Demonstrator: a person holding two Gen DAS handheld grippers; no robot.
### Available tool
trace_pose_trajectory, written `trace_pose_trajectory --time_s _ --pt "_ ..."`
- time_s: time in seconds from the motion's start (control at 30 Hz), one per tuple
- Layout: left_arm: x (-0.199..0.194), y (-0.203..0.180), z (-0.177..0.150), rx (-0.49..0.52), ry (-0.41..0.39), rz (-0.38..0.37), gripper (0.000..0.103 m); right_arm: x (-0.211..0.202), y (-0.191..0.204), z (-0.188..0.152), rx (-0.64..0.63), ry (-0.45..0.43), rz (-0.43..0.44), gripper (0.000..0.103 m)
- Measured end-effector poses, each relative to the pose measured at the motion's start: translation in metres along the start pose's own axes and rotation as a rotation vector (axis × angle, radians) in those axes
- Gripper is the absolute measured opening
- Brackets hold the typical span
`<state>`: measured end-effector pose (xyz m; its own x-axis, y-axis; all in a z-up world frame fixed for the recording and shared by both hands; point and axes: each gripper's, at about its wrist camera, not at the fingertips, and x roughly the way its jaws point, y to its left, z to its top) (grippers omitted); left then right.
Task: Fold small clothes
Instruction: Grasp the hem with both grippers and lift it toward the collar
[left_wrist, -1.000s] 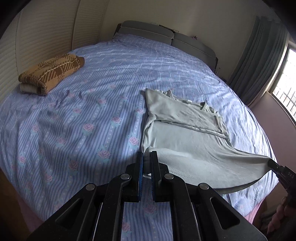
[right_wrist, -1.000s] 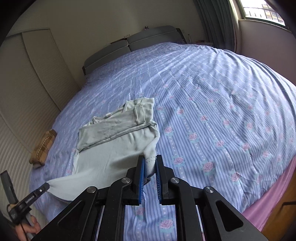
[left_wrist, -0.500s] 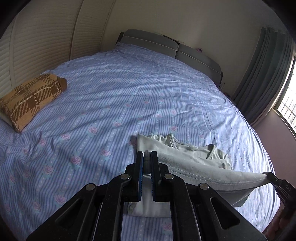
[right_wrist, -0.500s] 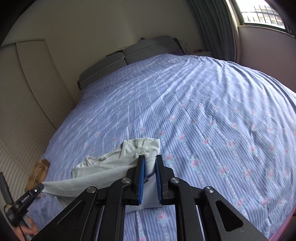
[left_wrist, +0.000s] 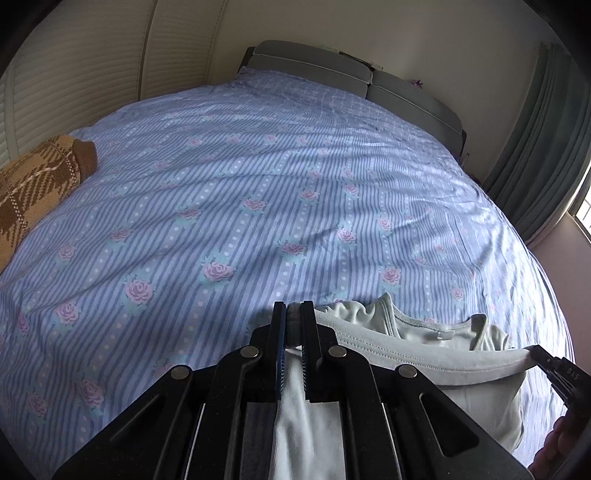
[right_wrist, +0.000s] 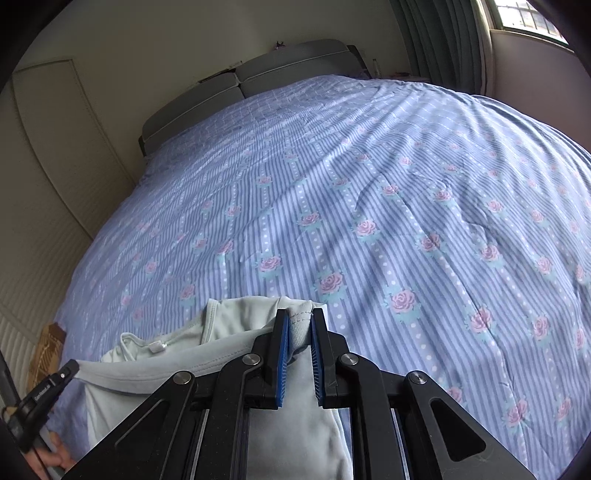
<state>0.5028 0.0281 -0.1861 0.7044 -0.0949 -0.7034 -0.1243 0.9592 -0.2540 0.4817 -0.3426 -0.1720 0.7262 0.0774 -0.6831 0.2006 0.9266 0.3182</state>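
Note:
A pale green small shirt (left_wrist: 424, 356) lies on the blue striped, rose-patterned bedspread (left_wrist: 258, 206). My left gripper (left_wrist: 293, 314) is shut on one hem corner of it. My right gripper (right_wrist: 299, 321) is shut on the other hem corner. The hem (right_wrist: 155, 369) stretches taut between them, carried over the shirt's collar and label (right_wrist: 159, 346). The right gripper's tip shows in the left wrist view (left_wrist: 554, 365), and the left gripper's tip shows in the right wrist view (right_wrist: 55, 380). The folded lower body of the shirt hangs under the jaws.
A folded brown plaid knit (left_wrist: 37, 181) lies at the bed's left edge. A grey headboard (left_wrist: 332, 70) stands at the far end, louvred wardrobe doors (left_wrist: 92, 74) on the left, and curtains and a window (right_wrist: 480, 37) on the right.
Both grippers have carried the shirt's hem forward over its body to the collar end. The shirt now lies doubled over, with far less of it showing ahead of the jaws.

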Motion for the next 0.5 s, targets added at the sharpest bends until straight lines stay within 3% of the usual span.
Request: trace_pose_trajectory --time_s 0.3,0.4,0.43,0.47,0.5 --pt "0.021 -0.003 -0.015 0.066 0.014 0.041 0.01 0.03 0.0 -0.007 -0.056 0.018 -0.04 0.015" --pt "0.014 -0.008 -0.015 0.097 0.002 0.045 0.026 0.029 -0.001 -0.008 -0.063 0.025 -0.068 0.036" --pt "0.008 -0.009 -0.016 0.105 -0.007 0.046 0.04 0.026 -0.002 -0.007 -0.062 0.019 -0.077 0.046" --pt "0.001 -0.01 -0.016 0.118 -0.021 0.041 0.047 0.021 -0.002 -0.007 -0.062 0.007 -0.084 0.052" --pt "-0.007 -0.012 -0.019 0.135 -0.037 0.036 0.049 0.014 -0.002 -0.008 -0.064 -0.009 -0.094 0.054"
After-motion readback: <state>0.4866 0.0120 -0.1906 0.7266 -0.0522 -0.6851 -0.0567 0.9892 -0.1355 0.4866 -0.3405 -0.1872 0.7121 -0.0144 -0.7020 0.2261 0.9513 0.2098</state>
